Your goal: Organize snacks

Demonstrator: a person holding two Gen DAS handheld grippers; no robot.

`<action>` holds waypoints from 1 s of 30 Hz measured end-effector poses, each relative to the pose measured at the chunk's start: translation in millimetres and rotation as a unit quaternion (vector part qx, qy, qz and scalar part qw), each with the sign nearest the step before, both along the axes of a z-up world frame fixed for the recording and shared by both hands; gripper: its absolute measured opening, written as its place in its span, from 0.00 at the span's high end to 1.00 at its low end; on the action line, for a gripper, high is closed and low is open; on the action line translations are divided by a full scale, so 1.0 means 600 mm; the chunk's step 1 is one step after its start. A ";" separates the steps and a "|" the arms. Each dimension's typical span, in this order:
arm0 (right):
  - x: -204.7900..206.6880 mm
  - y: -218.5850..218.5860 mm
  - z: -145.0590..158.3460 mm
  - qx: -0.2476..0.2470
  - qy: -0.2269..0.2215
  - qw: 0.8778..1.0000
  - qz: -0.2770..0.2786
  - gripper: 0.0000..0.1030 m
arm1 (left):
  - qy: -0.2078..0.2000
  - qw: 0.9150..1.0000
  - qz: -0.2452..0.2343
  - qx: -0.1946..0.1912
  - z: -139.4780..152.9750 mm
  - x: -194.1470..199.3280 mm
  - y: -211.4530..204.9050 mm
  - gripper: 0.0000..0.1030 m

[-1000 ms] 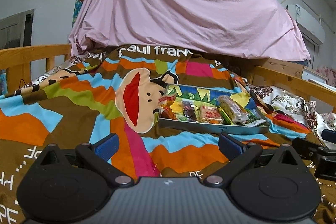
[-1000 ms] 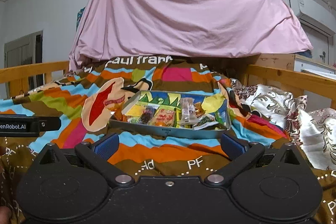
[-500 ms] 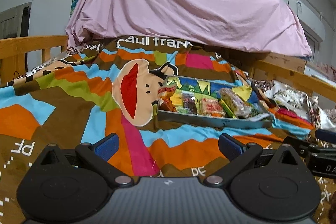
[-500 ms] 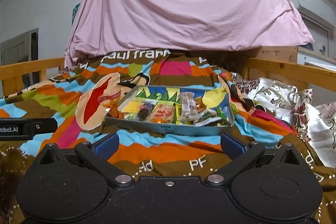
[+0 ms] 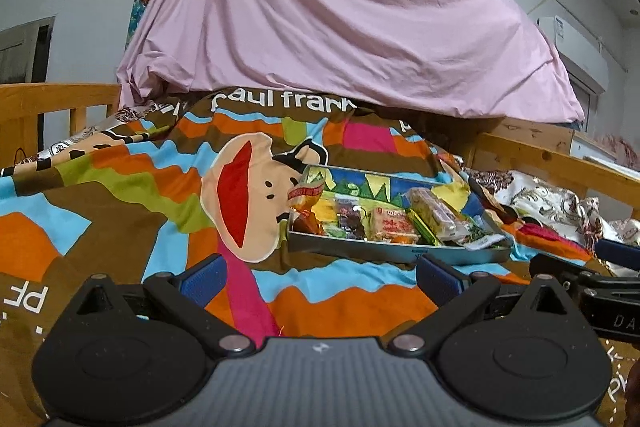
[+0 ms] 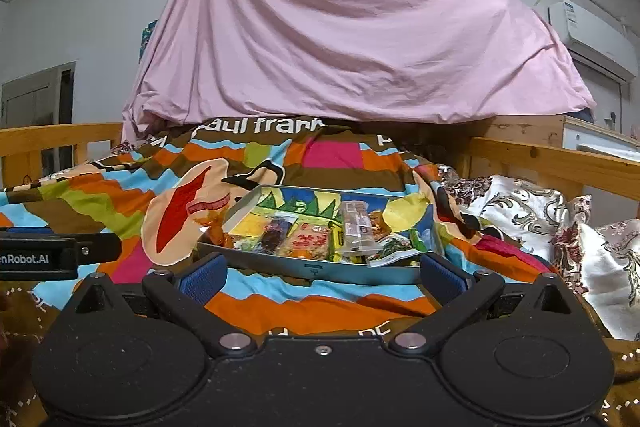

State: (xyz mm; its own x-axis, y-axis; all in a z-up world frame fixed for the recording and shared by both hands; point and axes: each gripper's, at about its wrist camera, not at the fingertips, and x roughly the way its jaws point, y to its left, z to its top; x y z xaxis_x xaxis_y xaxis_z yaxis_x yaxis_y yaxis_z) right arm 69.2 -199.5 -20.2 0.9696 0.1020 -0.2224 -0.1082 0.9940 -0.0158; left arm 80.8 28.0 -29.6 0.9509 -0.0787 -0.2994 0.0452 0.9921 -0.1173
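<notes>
Left wrist view: the left tongs [image 5: 318,273] hovered low over the striped blanket [image 5: 120,195] on the bed, spread wide with nothing between the blue pads. Ahead and to the right lay the grey tray [image 5: 396,253], its long axis running left to right and angled slightly away on the right. Wrapped snacks [image 5: 390,225] filled it side by side, most lying with their long sides pointing from the near rim toward the far wall; an orange-wrapped sweet [image 5: 306,201] leaned over the left end. The right tongs [image 5: 592,279] reached in from the right edge.

Right wrist view: the right tongs [image 6: 320,273] were likewise wide apart and empty, close to the tray's [image 6: 320,269] near wall and nearly centred on it. A clear long packet [image 6: 358,231] lay propped across the others, tilted up toward the far wall.

The snacks already sat in the tray, which fits either sorting under way or a finished arrangement. Any pick would need the pads lined across a packet's narrow width.
</notes>
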 end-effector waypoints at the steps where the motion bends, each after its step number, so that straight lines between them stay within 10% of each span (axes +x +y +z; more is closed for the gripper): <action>1: 0.000 -0.001 0.000 0.001 -0.002 1.000 -0.003 0.01 | -0.001 1.000 0.000 -0.001 0.000 0.000 0.001 0.00; 30: -0.005 -0.010 0.006 0.010 -0.012 1.000 -0.019 0.01 | -0.026 1.000 0.000 0.011 0.010 -0.008 0.002 0.00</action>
State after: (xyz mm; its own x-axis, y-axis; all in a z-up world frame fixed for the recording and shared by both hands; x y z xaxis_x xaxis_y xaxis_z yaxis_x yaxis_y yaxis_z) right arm 65.9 -205.6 -16.4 0.9779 0.0694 -0.1974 -0.0703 0.9975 0.0026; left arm 75.9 29.0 -23.8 0.9652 -0.0730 -0.2513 0.0509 0.9943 -0.0933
